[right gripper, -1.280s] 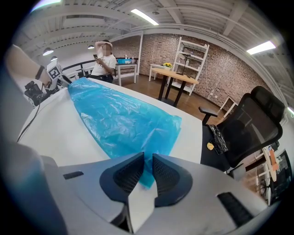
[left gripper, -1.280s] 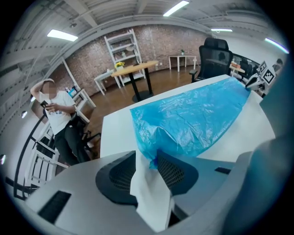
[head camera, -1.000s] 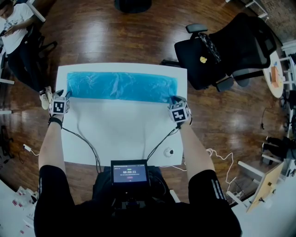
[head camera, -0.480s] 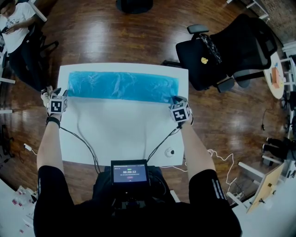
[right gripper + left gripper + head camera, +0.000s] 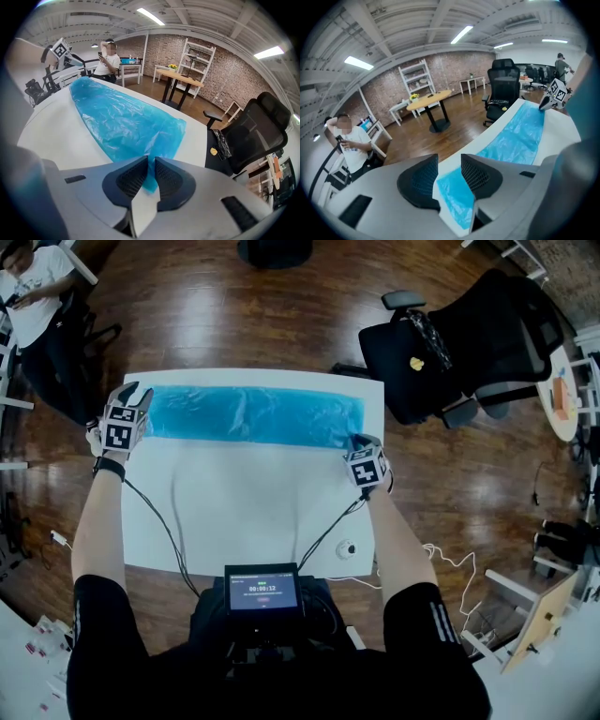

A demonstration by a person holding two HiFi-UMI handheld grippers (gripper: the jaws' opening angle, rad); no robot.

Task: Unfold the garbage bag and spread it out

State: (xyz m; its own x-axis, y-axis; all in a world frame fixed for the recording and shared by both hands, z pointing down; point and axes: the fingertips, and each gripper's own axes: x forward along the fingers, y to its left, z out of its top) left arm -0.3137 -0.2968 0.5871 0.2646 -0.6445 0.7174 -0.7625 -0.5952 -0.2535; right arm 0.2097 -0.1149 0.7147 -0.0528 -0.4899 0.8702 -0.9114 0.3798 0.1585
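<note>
Across the far half of the white worktop (image 5: 244,512) the blue garbage bag (image 5: 248,415) lies flat as one long strip. Only the head view shows its whole length; each tool's own view shows its jaws. The left tool (image 5: 449,160), jaws wide apart, straddles the bag's left end without pressing it. The right tool (image 5: 151,163), jaws narrow and closing, has the bag's near right corner between its pads.

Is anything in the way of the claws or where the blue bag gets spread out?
Nothing blocks the claws: the blue bag's ends sit between both, the left claw open, the right claw closing. On the white table toward the person lie two black cables and a small round thing.
</note>
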